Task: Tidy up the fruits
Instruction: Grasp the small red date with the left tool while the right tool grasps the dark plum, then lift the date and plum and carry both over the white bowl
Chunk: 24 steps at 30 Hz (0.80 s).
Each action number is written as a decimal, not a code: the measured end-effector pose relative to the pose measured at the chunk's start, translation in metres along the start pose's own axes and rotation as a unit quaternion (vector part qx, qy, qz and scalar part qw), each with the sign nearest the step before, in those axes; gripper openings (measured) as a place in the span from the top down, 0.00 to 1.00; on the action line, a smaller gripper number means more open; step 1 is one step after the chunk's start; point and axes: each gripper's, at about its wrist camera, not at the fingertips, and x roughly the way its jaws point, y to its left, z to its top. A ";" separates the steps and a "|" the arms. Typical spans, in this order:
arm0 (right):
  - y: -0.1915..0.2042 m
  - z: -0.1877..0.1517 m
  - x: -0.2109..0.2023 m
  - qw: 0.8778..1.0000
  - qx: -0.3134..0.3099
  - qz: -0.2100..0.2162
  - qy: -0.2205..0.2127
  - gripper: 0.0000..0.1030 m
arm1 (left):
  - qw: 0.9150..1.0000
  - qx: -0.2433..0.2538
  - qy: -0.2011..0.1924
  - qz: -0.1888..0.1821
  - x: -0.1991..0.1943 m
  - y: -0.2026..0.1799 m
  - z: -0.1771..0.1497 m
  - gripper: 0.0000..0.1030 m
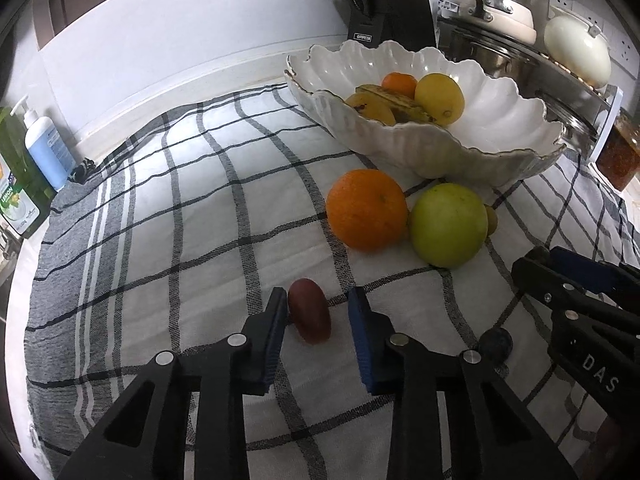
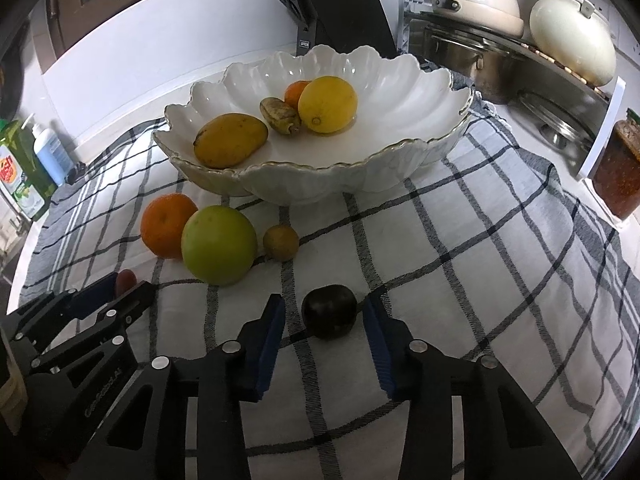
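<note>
Your left gripper (image 1: 318,304) sits low over the checked cloth (image 1: 192,208) with a red grape (image 1: 309,311) between its fingers; the left pad touches the grape while the right pad stands clear of it, so the jaws are narrow but not yet pinching. Your right gripper (image 2: 325,312) brackets a dark plum (image 2: 329,311) the same way, with a gap on either side, though the right-hand gap is slim enough that you cannot be sure of it. The right wrist view opens up the scalloped white bowl (image 2: 400,76), showing a mango (image 2: 230,140), a lemon (image 2: 327,104), a small orange fruit (image 2: 296,92) and a brownish piece you can't name; from the left wrist these crowd behind the rim. It also shows a small tan fruit (image 2: 281,242) just beside the green apple (image 2: 219,245), nearly hidden in the left view. The orange (image 1: 366,209) touches the apple on the cloth, in front of the bowl.
</note>
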 end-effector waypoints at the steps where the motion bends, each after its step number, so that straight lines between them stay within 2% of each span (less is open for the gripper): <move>1: 0.000 0.000 0.001 1.000 0.001 0.002 0.002 0.64 | 1.000 0.002 0.000 0.002 -0.001 0.000 0.000 0.70; 3: -0.001 0.000 0.002 1.000 0.005 0.003 0.006 0.70 | 1.000 0.000 0.000 -0.004 -0.001 0.000 0.000 0.75; 6: -0.001 0.001 0.002 1.000 0.006 0.003 0.007 0.71 | 1.000 0.003 0.000 -0.008 -0.001 0.000 0.000 0.81; 24: 0.002 0.005 -0.015 1.000 0.006 0.009 -0.015 0.71 | 1.000 0.009 -0.017 -0.007 -0.016 0.001 0.006 0.81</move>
